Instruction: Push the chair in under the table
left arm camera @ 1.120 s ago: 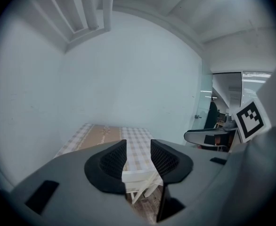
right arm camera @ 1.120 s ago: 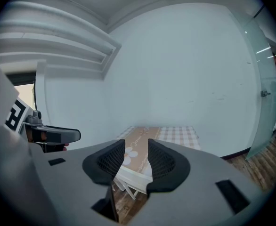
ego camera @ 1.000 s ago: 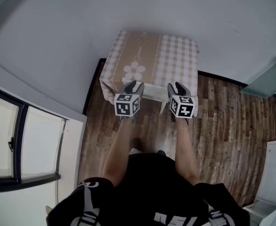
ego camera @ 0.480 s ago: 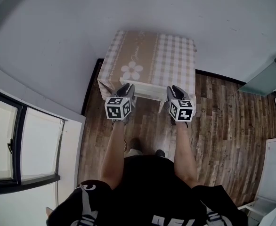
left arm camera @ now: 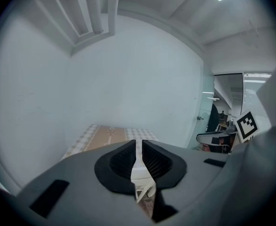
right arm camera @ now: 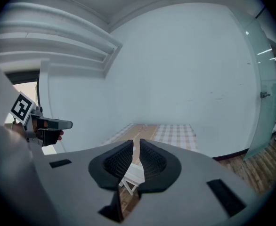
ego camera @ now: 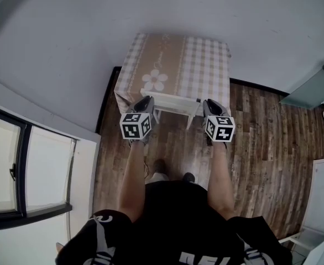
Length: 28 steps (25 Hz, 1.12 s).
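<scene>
Jaws of left tool [ego camera: 145, 100] and right tool [ego camera: 210, 102] have just closed nearly together, empty, near the chair [ego camera: 176, 102]

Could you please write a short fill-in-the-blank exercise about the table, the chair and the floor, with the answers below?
1. The chair is ___ in colour.
2. The tablecloth shows one large ___.
3. The chair stands partly under the ___.
4. The floor is made of ___ planks.
Missing words: white; flower; table; wooden.
</scene>
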Available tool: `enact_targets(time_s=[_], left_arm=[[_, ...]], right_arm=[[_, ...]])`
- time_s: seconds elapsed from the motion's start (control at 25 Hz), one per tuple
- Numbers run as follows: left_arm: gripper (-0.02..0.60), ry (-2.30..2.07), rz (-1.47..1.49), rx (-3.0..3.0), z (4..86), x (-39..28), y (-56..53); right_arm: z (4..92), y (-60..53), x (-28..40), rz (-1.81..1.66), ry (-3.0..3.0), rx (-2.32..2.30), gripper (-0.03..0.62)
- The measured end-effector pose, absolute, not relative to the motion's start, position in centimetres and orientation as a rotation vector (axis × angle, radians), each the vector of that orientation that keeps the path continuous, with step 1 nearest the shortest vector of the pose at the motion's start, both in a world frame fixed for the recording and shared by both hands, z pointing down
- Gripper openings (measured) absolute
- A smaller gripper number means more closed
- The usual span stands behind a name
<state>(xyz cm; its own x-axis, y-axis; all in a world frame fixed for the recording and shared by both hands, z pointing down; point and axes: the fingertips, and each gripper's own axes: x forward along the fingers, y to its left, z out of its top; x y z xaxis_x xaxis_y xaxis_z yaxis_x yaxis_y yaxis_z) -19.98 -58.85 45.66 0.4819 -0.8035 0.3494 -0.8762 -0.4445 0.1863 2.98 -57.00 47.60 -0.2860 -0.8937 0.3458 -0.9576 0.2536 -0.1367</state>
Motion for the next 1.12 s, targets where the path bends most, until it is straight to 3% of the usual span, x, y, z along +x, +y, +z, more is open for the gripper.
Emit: enact_targets(time_s=[0.36,1.12], left_arm=[[0.026,-1.432,0.291,2.392,45.4,-20.4,-58.8],[0.026,-1.443,0.309,2.379,46.1,-20.9,-59.7]], right_arm=[[47.8,-57.0,4.5,0.491,-2.298,1.782,0.018],[48.6,-58.2,4.3,0.508,-2.287,1.766,0.012]])
